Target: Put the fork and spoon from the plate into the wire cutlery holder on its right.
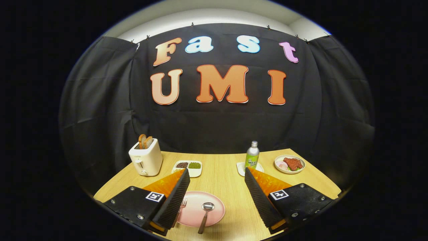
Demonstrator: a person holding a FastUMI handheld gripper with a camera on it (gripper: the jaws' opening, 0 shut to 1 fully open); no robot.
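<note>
spoon (205,211) on pink plate (200,212) between the jaws, fork (183,203) on plate's left edge, half hidden by left finger, gripper (217,197) jaws spread wide, empty, toaster (146,157), bottle (252,154) farther back on desk (220,174)

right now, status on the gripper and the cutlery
Gripper open, holding nothing, above the table. Spoon and fork both lie on the pink plate between the fingers, fork partly hidden behind one finger. Nothing blocking the spoon.
</note>
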